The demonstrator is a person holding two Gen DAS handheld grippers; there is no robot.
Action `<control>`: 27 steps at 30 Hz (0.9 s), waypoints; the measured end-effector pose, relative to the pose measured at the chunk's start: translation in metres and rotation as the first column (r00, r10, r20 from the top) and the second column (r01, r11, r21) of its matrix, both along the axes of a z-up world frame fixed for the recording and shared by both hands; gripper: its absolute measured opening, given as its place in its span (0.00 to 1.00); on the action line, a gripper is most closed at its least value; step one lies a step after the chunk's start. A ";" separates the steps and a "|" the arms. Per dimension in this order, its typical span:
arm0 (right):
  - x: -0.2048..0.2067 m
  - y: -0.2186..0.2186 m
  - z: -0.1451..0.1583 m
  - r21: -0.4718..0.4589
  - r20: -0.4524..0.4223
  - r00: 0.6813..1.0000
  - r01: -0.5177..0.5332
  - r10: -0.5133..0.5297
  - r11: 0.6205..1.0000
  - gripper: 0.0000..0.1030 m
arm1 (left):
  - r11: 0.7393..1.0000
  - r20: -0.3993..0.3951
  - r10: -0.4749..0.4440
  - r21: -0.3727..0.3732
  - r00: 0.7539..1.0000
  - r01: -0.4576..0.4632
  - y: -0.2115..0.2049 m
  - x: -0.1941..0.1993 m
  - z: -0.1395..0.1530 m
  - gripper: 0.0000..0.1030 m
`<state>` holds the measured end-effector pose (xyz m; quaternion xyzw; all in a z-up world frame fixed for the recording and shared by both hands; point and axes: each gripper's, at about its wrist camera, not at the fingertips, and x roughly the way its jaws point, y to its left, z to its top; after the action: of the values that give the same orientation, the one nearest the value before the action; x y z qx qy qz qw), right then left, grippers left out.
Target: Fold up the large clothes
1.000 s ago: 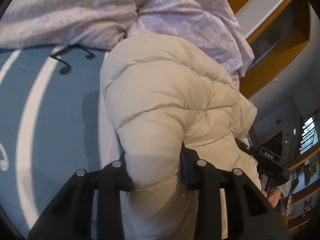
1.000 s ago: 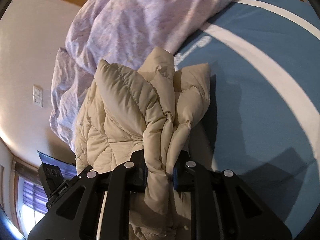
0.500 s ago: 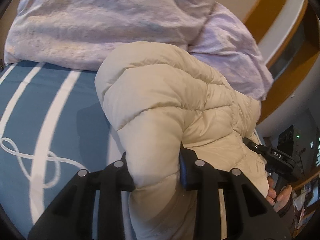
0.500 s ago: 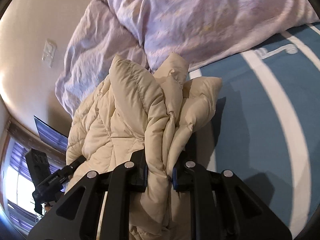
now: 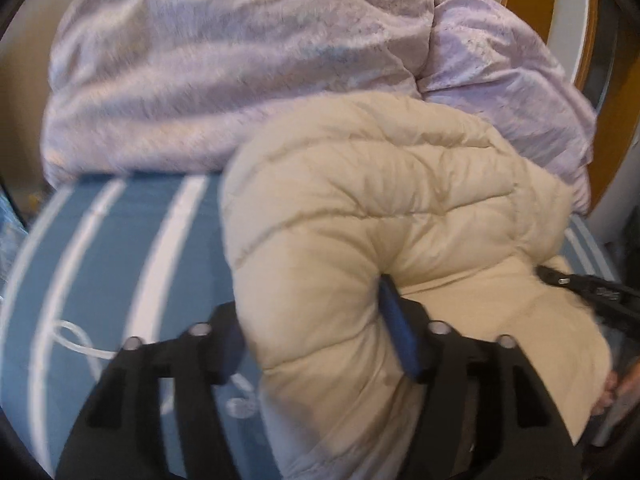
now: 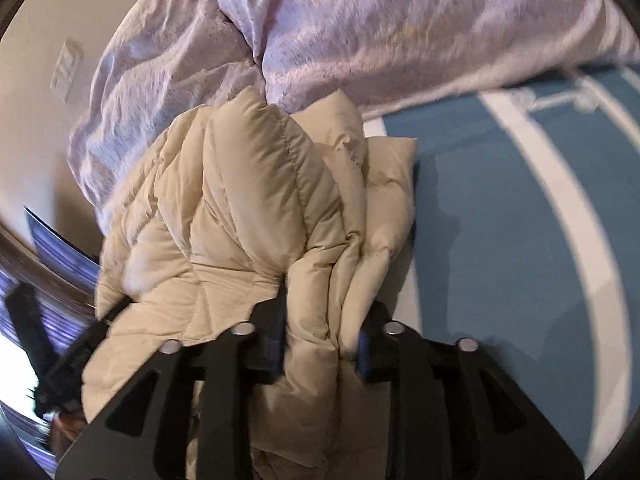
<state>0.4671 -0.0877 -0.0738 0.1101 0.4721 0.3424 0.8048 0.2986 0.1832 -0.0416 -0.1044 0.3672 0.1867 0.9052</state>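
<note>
Jacket [image 5: 360,208], a cream puffy one, lies bunched on the blue bedspread [image 5: 120,248] with white stripes, filling the centre of both views. In the left wrist view the left gripper [image 5: 316,344] has its jaws spread wide; they have just been opening. A thick roll of the jacket sits between them, brushing the right finger, while the left finger stands apart from the cloth, so nothing is pinched. In the right wrist view the right gripper [image 6: 320,340] has also just been opening, its jaws now moderately parted. Several gathered folds of the jacket hang between them and touch both fingers, though whether the pads press on them is hard to judge.

Beyond the jacket, at the top of both frames, lies a rumpled lilac duvet [image 5: 240,60], which the jacket's far edge touches. A wall switch [image 6: 66,72] shows at the upper left of the right wrist view. Wooden trim [image 5: 580,40] runs down the upper right of the left wrist view.

Both pictures are blurred. The jacket's lower part is cut off behind the grippers. At the lower right of the left view, a hand [image 5: 608,392] on the other gripper is only partly visible.
</note>
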 end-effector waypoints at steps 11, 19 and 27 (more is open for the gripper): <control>-0.039 0.014 0.081 -0.018 0.296 0.955 -0.022 0.026 1.000 0.41 | 0.977 0.029 0.056 0.203 0.998 -0.061 -0.013 -0.004 0.033 0.77; -0.025 0.060 0.074 -0.114 0.393 0.919 0.015 0.031 0.993 0.41 | 0.977 0.009 0.087 0.194 0.996 -0.087 -0.014 0.023 0.028 0.77; -0.003 0.063 0.027 -0.220 0.355 0.935 0.062 0.021 0.974 0.41 | 0.980 -0.009 0.057 0.191 0.998 -0.054 -0.020 0.042 0.006 0.80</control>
<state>0.4640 -0.0248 -0.0464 -0.0413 0.3539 0.2920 0.8876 0.3402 0.1635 -0.0356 -0.0262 0.3510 0.2470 0.9028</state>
